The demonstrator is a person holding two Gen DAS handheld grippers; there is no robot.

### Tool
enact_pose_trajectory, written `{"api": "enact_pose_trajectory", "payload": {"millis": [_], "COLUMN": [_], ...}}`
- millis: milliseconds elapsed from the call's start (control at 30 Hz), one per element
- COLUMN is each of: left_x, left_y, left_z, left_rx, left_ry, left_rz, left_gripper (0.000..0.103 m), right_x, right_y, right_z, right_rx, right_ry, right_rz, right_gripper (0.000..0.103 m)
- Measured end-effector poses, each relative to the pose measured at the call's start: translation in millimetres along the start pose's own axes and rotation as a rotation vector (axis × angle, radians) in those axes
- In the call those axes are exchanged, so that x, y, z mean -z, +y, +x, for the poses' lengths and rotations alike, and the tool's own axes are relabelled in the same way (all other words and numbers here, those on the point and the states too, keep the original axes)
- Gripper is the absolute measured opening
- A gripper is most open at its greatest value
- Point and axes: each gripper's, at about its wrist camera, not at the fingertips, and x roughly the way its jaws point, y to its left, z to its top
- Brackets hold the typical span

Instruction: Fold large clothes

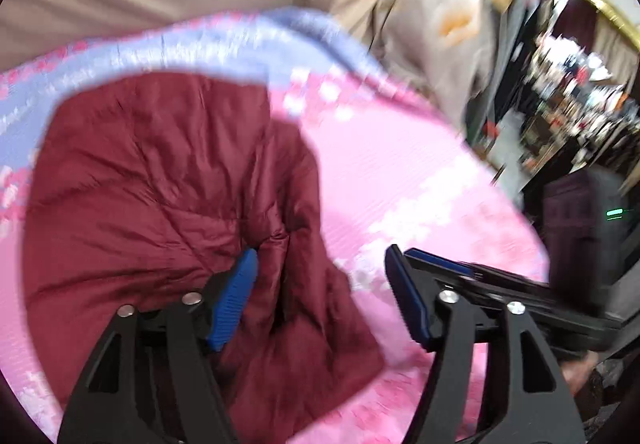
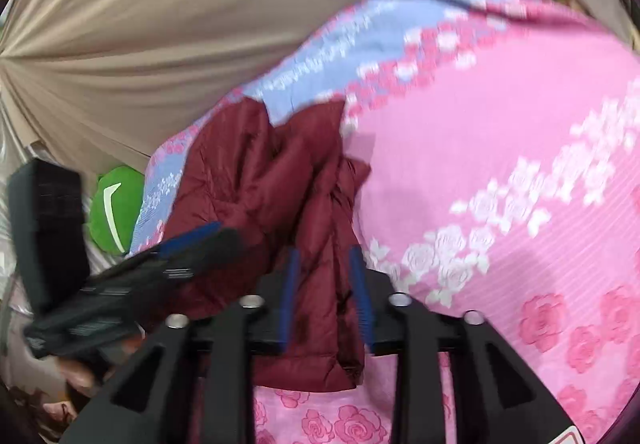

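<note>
The maroon padded jacket (image 1: 168,196) lies bunched on the pink floral bedspread (image 1: 420,180), toward its left side near the blue border; the left gripper (image 1: 320,296) stands with jaws wide apart over a rumpled edge, pads clear of the cloth; the right gripper (image 2: 326,300) has jaws part-way apart with a jacket fold between them, though whether the pads press on it I cannot tell; this looks like a release between folds; next, each gripper likely needs a fresh edge to pinch and carry across.

Left hand-held gripper (image 1: 320,284) jaws apart over crumpled maroon jacket (image 1: 160,184) on pink floral bedspread (image 1: 420,184); nothing gripped.
</note>
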Motion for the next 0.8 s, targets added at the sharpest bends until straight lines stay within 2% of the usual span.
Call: {"api": "enact_pose_trajectory", "payload": {"millis": [67,133,200,233,300,367,533,567,600,633,667,700,800], "left_x": [-4.1,-4.5,-0.3,5.2,16.9,28.9,56.2,59.4,61.0,61.7,63.5,63.8,63.6], "left_y": [12.2,35.1,55.7,71.5,92.2,103.5,98.5,100.3,99.6,98.9,99.8,96.9,83.4], "left_z": [-43.9,-83.7,-101.0,-106.7,-106.1,-97.8,-76.8,-75.6,-69.8,-64.5,-61.8,-58.7,-43.8], "left_rx": [-0.005,-0.061,-0.131,-0.177,-0.220,-0.233,-0.257,-0.252,-0.244,-0.235,-0.236,-0.248,-0.301], "left_ry": [-0.097,-0.182,-0.205,-0.197,-0.166,-0.125,-0.045,-0.033,-0.017,-0.006,-0.003,-0.003,0.007], "left_rz": [-0.032,-0.088,-0.142,-0.183,-0.252,-0.305,-0.270,-0.269,-0.269,-0.270,-0.265,-0.252,-0.184], "left_gripper": [0.084,0.087,0.087,0.087,0.087,0.087,0.087,0.087,0.086,0.086,0.086,0.086,0.085], "right_x": [1.7,0.9,5.3,8.0,17.9,28.1,45.0,45.7,45.3,44.0,43.0,40.9,39.8], "right_y": [9.3,31.3,56.7,69.4,86.9,100.2,114.9,114.3,113.8,107.0,99.8,88.8,53.8], "right_z": [-11.5,-20.7,-1.5,4.7,19.0,32.0,41.0,43.2,47.2,52.3,54.3,54.5,47.1], "right_rx": [-0.014,-0.057,-0.101,-0.124,-0.154,-0.174,-0.180,-0.153,-0.115,-0.074,-0.064,-0.072,-0.052], "right_ry": [-0.042,-0.066,-0.063,-0.048,-0.010,0.048,0.100,0.092,0.088,0.089,0.094,0.084,0.048], "right_rz": [-0.042,-0.112,-0.173,-0.207,-0.248,-0.273,-0.303,-0.300,-0.301,-0.285,-0.250,-0.198,-0.101], "right_gripper": [0.052,0.059,0.066,0.070,0.071,0.071,0.071,0.061,0.030,0.015,0.008,0.005,0.004]}}
